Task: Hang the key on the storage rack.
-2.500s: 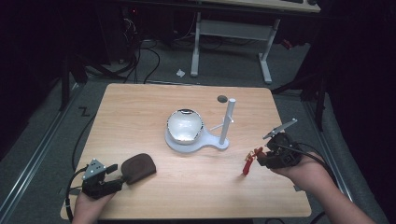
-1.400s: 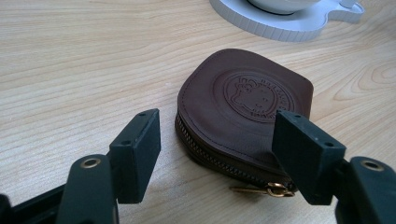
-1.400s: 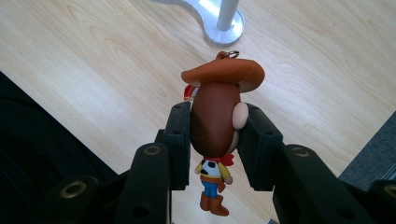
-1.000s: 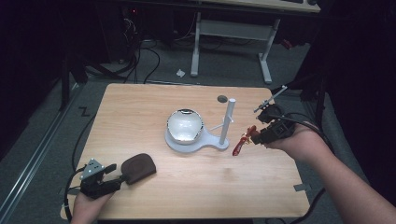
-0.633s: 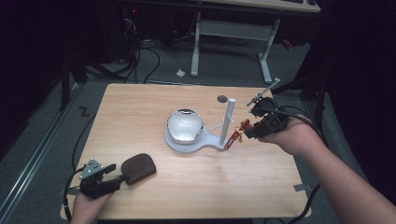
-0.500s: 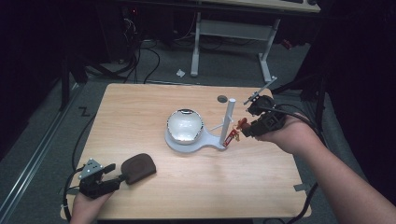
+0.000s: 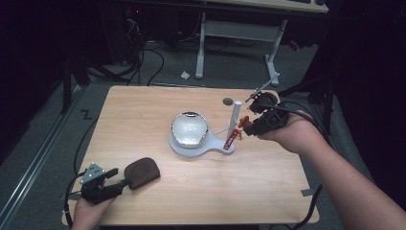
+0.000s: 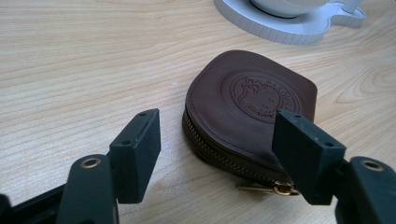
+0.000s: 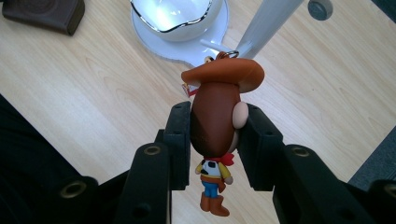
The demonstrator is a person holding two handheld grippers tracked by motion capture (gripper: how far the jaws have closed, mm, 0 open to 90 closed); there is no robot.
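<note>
Far left on the surface [image 7: 143, 110], the left hand-held gripper [image 7: 114, 182] lies low at the near edge, its jaws spread wide and holding nothing; in the left gripper view the brown zip pouch [image 8: 250, 105] sits just past the fingertips, at about 1 o'clock from them, near but not touched, zipper edge toward the jaws.

At the middle stands one white stand [image 7: 203, 143] with a shiny bowl [image 7: 189, 128] on its round base and one upright post [image 7: 234, 117] with a thin peg sticking out sideways.

To the right, the right hand-held gripper [image 7: 246, 125] is clamped on the head of a cowboy figure keychain [image 9: 217, 116], one pad on each side of the head. The figure's long axis runs along the jaws, hat and metal ring [image 9: 229, 54] leading, boots trailing toward the hand. From the gripper the post lies at about 12 o'clock in the right gripper view, just beyond the ring; the peg is just left of the ring. The right hand is far the nearer one to the stand, so hooking the ring over the peg looks like its job.

Count: two hand-held grippers, one pouch, one stand, one bowl, one keychain, one small dark disc [image 7: 228, 101] behind the post
</note>
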